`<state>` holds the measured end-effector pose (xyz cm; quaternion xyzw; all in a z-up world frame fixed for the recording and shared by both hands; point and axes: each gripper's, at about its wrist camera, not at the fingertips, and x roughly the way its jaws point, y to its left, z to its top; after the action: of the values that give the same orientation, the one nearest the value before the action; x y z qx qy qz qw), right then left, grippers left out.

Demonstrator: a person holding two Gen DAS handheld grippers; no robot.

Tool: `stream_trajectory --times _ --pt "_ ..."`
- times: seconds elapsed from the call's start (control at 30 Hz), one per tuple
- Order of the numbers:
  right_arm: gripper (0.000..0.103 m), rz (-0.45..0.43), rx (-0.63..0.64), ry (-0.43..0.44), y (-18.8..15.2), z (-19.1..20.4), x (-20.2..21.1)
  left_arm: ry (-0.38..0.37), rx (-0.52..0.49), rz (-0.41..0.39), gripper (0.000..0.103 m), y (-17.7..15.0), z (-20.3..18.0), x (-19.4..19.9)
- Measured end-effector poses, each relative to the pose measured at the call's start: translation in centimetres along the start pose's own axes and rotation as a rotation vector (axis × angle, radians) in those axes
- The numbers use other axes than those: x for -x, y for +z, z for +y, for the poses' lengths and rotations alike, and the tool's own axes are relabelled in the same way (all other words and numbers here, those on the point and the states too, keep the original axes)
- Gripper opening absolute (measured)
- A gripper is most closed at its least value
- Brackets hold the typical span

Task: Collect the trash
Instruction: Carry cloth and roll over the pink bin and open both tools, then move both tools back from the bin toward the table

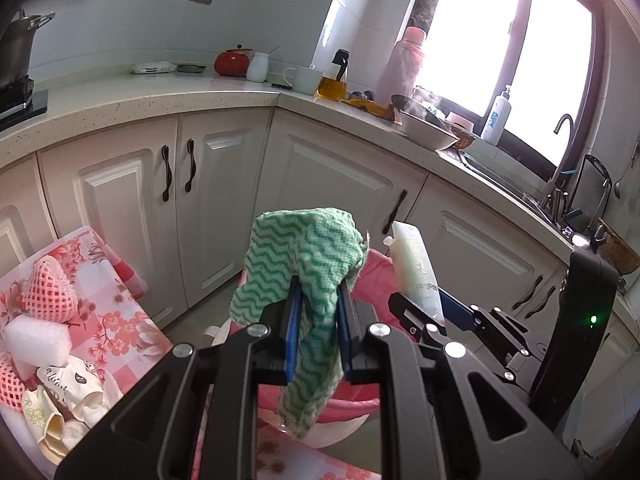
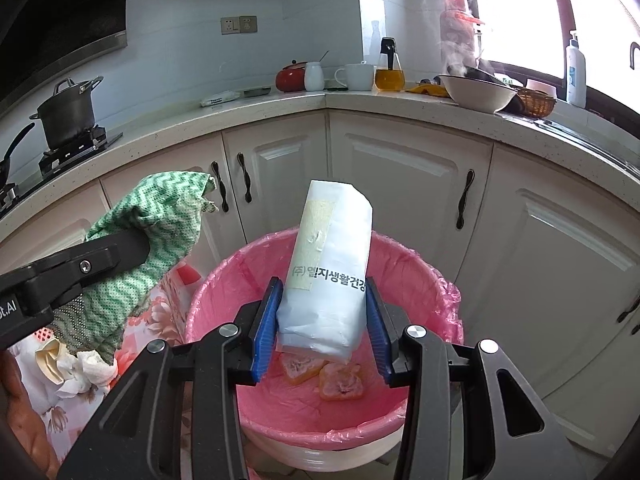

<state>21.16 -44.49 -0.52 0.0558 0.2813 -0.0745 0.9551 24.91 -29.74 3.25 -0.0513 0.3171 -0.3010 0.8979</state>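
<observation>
Now, with the right tongs [image 2: 320, 328] clamped on the white pouch [image 2: 330, 272] above the pink-lined bin [image 2: 440, 304] and the left tongs [image 1: 318, 332] pinching the green cloth [image 1: 308, 252] (nearly closed), release each only once squarely over the opening.

Black tongs [image 2: 322, 320], blue pads [image 2: 264, 332], silver screws

Setting: home kitchen. L-shaped speckled bench [image 2: 280, 114] runs along tiled walls over white panelled cabinets [image 2: 400, 176] with dark curved handles. Gas hob [image 2: 76, 146] at left carries a lidded pot [image 2: 68, 114]; range hood [image 2: 60, 12] above it. On the bench: red pot [image 2: 290, 78], white mug [image 2: 358, 77], oil bottle [image 2: 389, 70], steaming bowl [image 2: 476, 92]. Sink with tap [image 1: 562, 152] sits under a bright window [image 1: 500, 40]. Wall socket [image 2: 239, 25] on the tiles. Pink-lined bin [image 2: 420, 272] stands on the floor.
</observation>
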Motion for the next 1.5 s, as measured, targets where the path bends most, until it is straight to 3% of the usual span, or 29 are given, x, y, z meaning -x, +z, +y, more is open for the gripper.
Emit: stream_trajectory --times 0.27,0.33,0.5,0.77,0.83,0.93,1.13,1.27,1.5 --pt "0.047 0.004 -0.016 -0.004 0.0 -0.8 -0.4 -0.028 -0.011 0.017 0.021 0.5 -0.3 -1.3" --pt "0.052 0.006 -0.020 -0.006 0.1 -1.0 -0.4 -0.031 -0.005 0.018 0.035 0.6 -0.2 -1.5" --pt "0.057 -0.004 -0.024 -0.015 0.5 -1.7 -0.1 -0.018 0.006 0.013 0.049 1.1 0.1 -1.9" --pt "0.062 -0.067 -0.037 -0.049 1.1 -2.1 1.5 0.102 0.015 -0.037 0.050 0.5 1.4 1.2" --pt "0.067 -0.075 -0.048 -0.056 1.0 -2.0 2.0 0.142 0.003 -0.070 0.058 -0.2 1.7 2.8" --pt "0.074 -0.083 -0.081 -0.053 0.4 -1.7 2.7 0.203 -0.018 -0.104 0.062 -1.5 2.4 5.2" --pt "0.084 -0.057 -0.065 -0.021 -1.5 1.2 3.7 0.297 -0.018 -0.143 0.069 -4.0 4.3 9.7" --pt "0.085 -0.048 -0.022 -0.002 -2.9 3.9 4.7 0.358 0.019 -0.149 0.075 -5.7 6.1 12.5" --pt "0.085 -0.044 0.033 0.046 -4.3 8.1 6.2 0.459 0.065 -0.132 0.075 -8.9 10.0 16.5"
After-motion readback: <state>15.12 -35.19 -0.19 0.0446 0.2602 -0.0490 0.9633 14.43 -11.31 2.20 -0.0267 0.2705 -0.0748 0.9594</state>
